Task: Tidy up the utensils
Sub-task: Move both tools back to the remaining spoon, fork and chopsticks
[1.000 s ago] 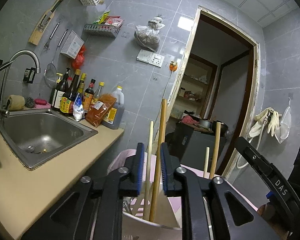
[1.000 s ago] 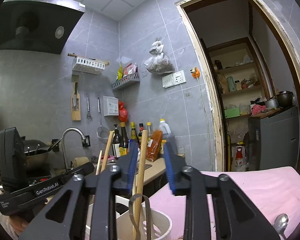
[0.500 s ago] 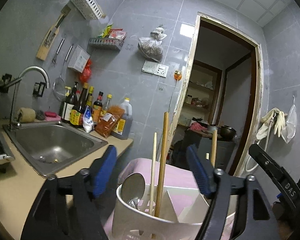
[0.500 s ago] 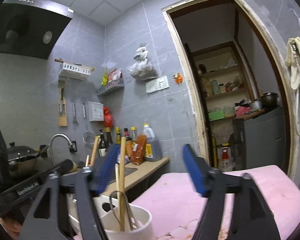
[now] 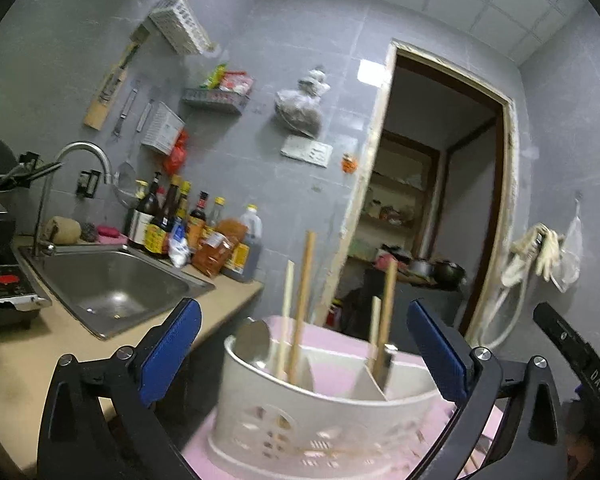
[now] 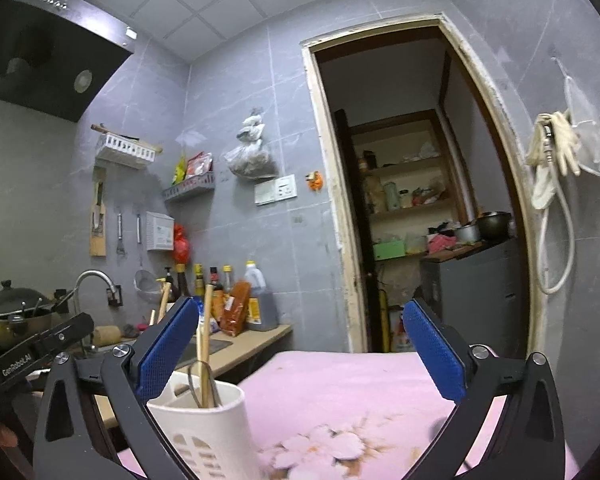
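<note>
A white slotted utensil holder (image 5: 320, 412) stands on a pink flowered cloth (image 6: 360, 392). In the left wrist view, wooden chopsticks (image 5: 300, 300) and a metal spoon (image 5: 252, 338) stand in its left compartment, and more chopsticks (image 5: 386, 320) stand in the right one. My left gripper (image 5: 304, 352) is back from the holder, its jaws opening wide with nothing pressed between the blue pads (image 5: 172, 352). My right gripper (image 6: 300, 350) is also opening wide and holds nothing. The holder (image 6: 208, 428) with its chopsticks (image 6: 206, 336) sits low by the right gripper's left finger.
A beige counter carries a steel sink (image 5: 112, 280), a row of sauce bottles (image 5: 188, 224) and an induction cooker (image 5: 0, 284). A pot (image 6: 8, 312) stands far left. An open doorway (image 6: 412, 200) leads to shelves. Gloves and a hose (image 6: 552, 168) hang on the right wall.
Both grippers went from nearly shut around chopsticks to wide open and drew back from the holder. The chopsticks stay standing in the holder.
</note>
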`<state>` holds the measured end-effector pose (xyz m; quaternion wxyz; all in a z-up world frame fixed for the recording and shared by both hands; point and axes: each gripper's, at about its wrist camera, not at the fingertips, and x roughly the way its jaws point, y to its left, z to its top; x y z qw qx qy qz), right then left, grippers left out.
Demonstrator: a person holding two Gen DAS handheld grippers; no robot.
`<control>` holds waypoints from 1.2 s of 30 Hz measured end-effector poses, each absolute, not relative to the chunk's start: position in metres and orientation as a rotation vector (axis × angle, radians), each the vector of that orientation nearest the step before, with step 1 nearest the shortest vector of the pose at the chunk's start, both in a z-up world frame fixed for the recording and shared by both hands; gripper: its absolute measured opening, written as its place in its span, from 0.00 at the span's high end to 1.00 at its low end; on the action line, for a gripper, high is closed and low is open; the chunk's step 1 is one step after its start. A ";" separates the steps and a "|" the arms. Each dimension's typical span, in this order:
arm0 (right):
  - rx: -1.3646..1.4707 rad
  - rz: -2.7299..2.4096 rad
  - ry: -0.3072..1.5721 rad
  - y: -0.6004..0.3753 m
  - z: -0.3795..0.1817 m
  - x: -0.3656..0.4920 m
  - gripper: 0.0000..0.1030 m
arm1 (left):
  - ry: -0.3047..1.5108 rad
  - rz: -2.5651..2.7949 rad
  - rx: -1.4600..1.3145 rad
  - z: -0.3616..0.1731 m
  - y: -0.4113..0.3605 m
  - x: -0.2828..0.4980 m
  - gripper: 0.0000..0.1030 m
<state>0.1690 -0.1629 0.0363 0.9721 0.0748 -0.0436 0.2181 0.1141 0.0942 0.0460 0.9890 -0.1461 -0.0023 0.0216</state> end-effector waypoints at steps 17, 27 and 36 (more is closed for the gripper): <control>0.028 0.199 0.208 -0.293 0.024 0.153 0.00 | 0.341 -0.307 -0.093 0.034 -0.022 0.133 0.02; 0.144 0.203 0.452 -0.342 -0.006 0.185 0.00 | 0.582 -0.381 0.056 0.010 -0.085 0.169 0.02; 0.079 0.304 0.628 -0.327 -0.032 0.224 0.08 | 0.766 -0.427 0.102 -0.014 -0.118 0.214 0.31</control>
